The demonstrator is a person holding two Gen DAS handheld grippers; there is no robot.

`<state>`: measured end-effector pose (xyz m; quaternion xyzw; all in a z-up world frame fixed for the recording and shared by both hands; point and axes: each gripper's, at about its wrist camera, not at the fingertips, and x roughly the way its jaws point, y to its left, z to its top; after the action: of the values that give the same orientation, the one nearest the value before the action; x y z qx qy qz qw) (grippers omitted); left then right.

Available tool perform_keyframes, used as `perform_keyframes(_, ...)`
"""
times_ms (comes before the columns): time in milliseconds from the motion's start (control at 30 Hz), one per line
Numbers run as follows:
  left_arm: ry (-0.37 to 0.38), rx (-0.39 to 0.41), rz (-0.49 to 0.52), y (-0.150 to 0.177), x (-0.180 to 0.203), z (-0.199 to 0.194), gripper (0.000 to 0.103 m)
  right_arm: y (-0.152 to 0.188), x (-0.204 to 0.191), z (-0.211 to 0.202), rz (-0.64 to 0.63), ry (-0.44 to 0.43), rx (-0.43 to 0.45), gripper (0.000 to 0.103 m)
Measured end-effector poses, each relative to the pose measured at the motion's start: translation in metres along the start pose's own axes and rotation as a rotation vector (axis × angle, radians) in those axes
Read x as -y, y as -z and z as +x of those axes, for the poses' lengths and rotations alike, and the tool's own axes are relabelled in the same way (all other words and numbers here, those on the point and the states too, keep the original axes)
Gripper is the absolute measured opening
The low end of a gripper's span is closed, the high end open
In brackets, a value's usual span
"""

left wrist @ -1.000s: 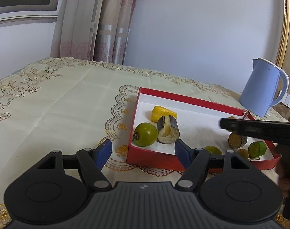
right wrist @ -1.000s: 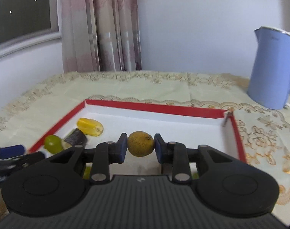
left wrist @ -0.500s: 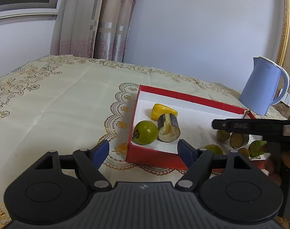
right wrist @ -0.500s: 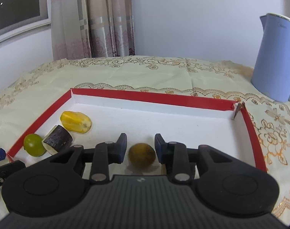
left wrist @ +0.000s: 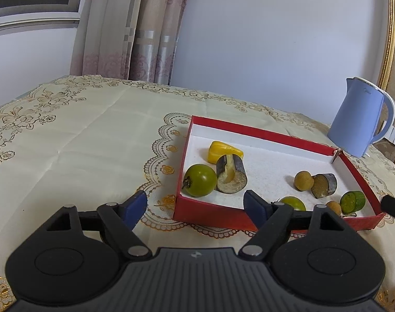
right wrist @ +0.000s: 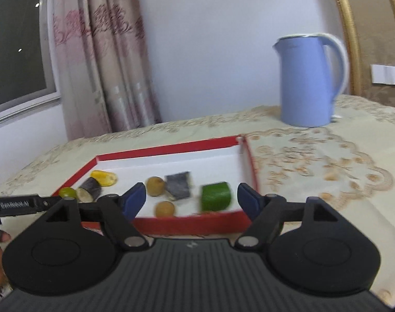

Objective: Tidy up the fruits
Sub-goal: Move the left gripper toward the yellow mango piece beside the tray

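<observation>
Right claw (right wrist: pixel 191 199): jaws have just been opening, nothing between them. Left claw (left wrist: pixel 194 206): open, empty, at the red tray's (left wrist: pixel 210 215) near-left corner. Inside the tray: green tomato (left wrist: pixel 200 183), eggplant piece (left wrist: pixel 231 174), round brown fruit (left wrist: pixel 304 180). Beyond, on the desk (left wrist: pixel 80 140): blue kettle (left wrist: pixel 360 127).

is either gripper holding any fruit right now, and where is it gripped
Nothing is held. The left gripper is open and empty; the right gripper's jaws have just been opening, with nothing between them.
</observation>
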<state>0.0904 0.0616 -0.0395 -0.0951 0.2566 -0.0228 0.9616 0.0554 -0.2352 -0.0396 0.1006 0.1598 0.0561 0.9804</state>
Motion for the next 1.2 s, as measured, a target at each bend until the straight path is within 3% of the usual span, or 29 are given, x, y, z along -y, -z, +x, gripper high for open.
perform_keyframes(200,0.005,0.003,-0.018,0.0,-0.002,-0.003,0.081,0.003,0.026,-0.004,0.136,-0.027,0.007,0.076)
perform_keyframes(333,0.095,-0.027,-0.017,0.001,-0.001,-0.009,0.081,0.006,0.039,0.005,0.221,-0.032,-0.043,0.076)
perform_keyframes(567,0.242,-0.076,0.187,0.014,0.03,-0.024,0.081,0.008,0.037,0.01,0.217,-0.035,-0.072,0.076)
perform_keyframes(733,0.292,-0.103,0.357,0.026,0.056,-0.027,0.081,0.009,0.037,0.009,0.218,-0.031,-0.067,0.076)
perform_keyframes(1000,0.341,-0.087,0.462,0.029,0.071,-0.037,0.081,0.009,0.036,0.007,0.215,-0.03,-0.059,0.076)
perform_keyframes(1200,0.365,-0.129,0.554,0.039,0.088,-0.036,0.081,0.008,0.035,0.006,0.208,-0.032,-0.056,0.077)
